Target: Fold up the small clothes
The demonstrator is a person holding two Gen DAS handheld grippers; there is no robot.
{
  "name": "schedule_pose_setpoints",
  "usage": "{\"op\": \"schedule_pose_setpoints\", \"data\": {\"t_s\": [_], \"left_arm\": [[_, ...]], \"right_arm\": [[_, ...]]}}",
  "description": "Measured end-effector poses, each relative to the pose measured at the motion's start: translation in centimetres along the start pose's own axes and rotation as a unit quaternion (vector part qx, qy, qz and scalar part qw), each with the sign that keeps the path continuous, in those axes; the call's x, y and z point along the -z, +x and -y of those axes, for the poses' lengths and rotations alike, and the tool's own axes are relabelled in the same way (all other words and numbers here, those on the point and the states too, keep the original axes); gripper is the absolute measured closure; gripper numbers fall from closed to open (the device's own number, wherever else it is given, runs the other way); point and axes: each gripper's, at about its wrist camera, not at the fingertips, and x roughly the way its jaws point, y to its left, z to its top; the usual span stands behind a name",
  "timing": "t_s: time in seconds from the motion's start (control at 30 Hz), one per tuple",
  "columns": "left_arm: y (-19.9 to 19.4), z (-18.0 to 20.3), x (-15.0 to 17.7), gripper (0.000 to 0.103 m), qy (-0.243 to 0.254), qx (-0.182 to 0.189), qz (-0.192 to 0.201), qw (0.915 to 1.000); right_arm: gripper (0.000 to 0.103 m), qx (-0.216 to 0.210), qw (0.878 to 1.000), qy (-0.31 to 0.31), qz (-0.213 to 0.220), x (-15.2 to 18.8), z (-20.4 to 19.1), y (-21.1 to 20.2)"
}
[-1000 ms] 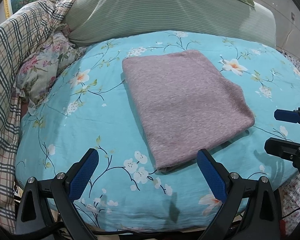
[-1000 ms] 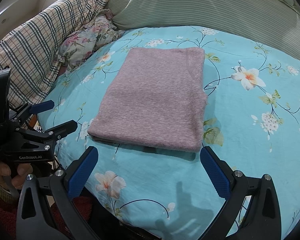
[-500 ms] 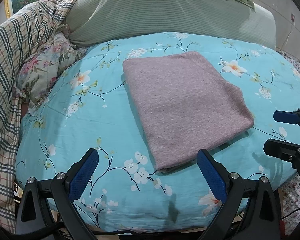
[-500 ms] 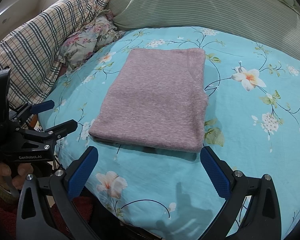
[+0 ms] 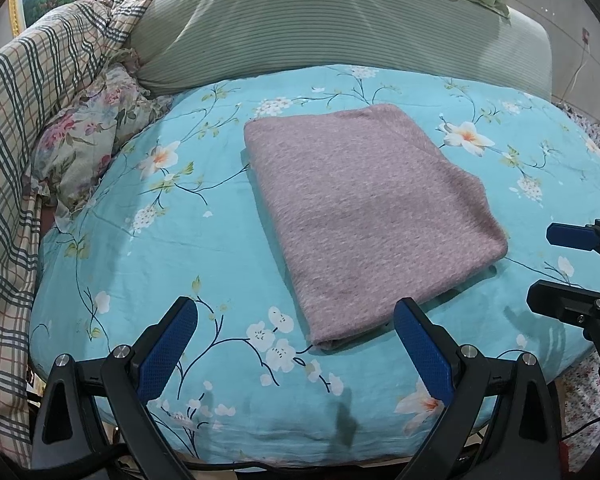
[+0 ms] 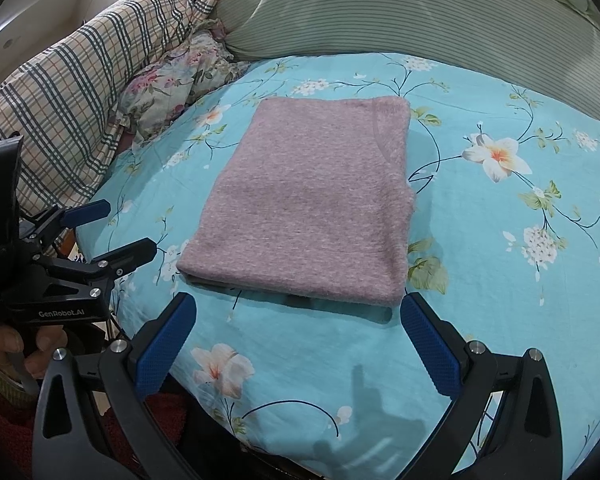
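A mauve knit garment (image 5: 368,216) lies folded into a flat rectangle on the turquoise floral bedsheet (image 5: 172,240); it also shows in the right wrist view (image 6: 312,204). My left gripper (image 5: 296,320) is open and empty, held just short of the garment's near corner, above the sheet. My right gripper (image 6: 298,320) is open and empty, just short of the garment's near edge. Each gripper shows in the other's view: the right one at the right edge (image 5: 556,268), the left one at the left edge (image 6: 116,228).
A green striped bolster (image 5: 300,28) runs along the far side of the bed. A plaid quilt (image 5: 16,128) and a floral pillow (image 5: 84,144) are piled at the left. The bed's near edge (image 5: 300,452) drops off below the grippers.
Both grippers have drifted back slightly; the garment sits a touch farther away in both views. Both stay open and nothing was picked up.
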Motion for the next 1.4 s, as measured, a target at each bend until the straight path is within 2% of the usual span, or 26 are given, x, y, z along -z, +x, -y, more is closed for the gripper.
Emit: {"op": "schedule_pose_setpoints", "data": {"t_s": [0.8, 1.4], "left_arm": [[0.1, 0.3, -0.6, 0.004, 0.0, -0.001, 0.001, 1.0], [1.4, 0.4, -2.3, 0.004, -0.003, 0.006, -0.001, 1.0]], "right_arm": [[0.001, 0.001, 1.0, -0.002, 0.001, -0.6, -0.1, -0.1], [0.001, -0.004, 1.0, 0.006, -0.003, -2.7, 1.6, 1.2]]}}
